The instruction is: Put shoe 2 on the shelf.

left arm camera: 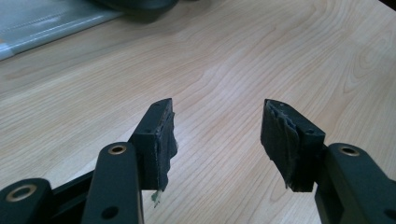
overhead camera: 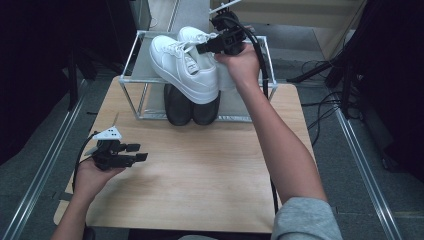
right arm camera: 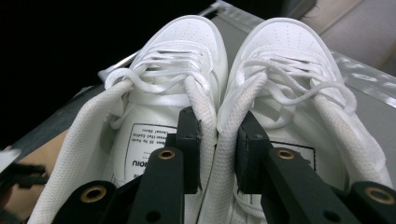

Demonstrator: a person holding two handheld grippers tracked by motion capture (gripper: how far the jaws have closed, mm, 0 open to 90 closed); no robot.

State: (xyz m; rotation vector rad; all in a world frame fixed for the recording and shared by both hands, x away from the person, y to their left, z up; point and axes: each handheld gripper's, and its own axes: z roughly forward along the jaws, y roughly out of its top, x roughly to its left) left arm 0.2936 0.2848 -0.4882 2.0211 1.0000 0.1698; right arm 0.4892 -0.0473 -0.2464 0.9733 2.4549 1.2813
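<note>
While the right gripper [overhead camera: 202, 48] clamps the two adjoining inner collars of the pair of white lace-up sneakers [overhead camera: 186, 65], both shoes hang from one pinch point above the top tier of the metal-framed shoe rack [overhead camera: 131, 56]. In the right gripper view the jaws stand close together, one inside each shoe, with the padded collar edges [right arm camera: 219, 135] squeezed between them.

Risks, as judged from this position:
- The collars are soft and compressible; a tilt or a jolt could let one shoe slip out of the pinch and drop.
- The near shoe overhangs the rack's front edge; released there, it could tip onto the pair of black shoes [overhead camera: 192, 107] on the lower tier or onto the light wooden table [overhead camera: 200, 180].
- Loose laces could snag on a jaw on withdrawal.

The left gripper [overhead camera: 141, 152], jaws spread and holding nothing, rests low over the table, well apart from the rack, and cannot steady a falling shoe.
</note>
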